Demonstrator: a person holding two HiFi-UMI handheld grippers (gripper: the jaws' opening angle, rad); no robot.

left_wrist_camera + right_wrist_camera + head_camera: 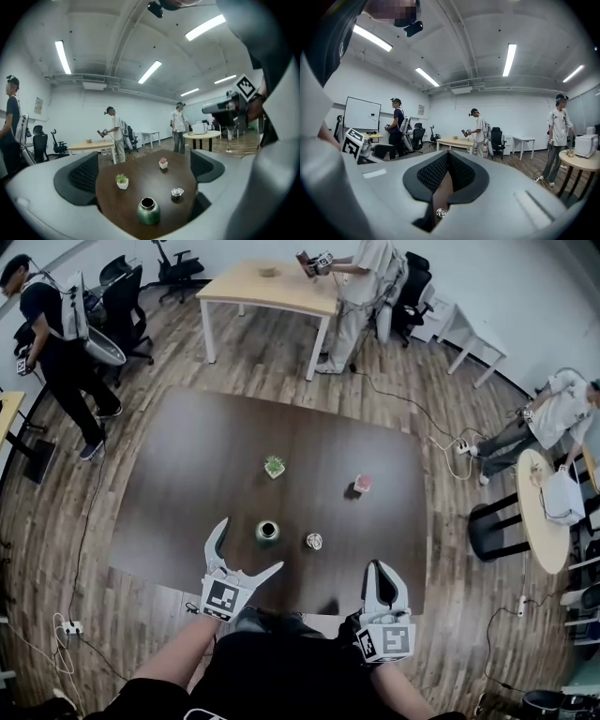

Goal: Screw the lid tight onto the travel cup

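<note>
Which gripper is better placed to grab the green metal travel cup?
Left. The left gripper is open, the green metal travel cup straight ahead of its jaws; the right gripper is shut.

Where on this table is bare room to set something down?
Bare: the far half of the dark brown wooden table, beyond the green plant in a white pot and the pink potted plant; also its left side. Crowded: the near edge, around the green metal cup and silver lid.

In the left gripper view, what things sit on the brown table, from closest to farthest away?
green travel cup → silver lid → pot with a green plant → pot with a pink plant
</note>
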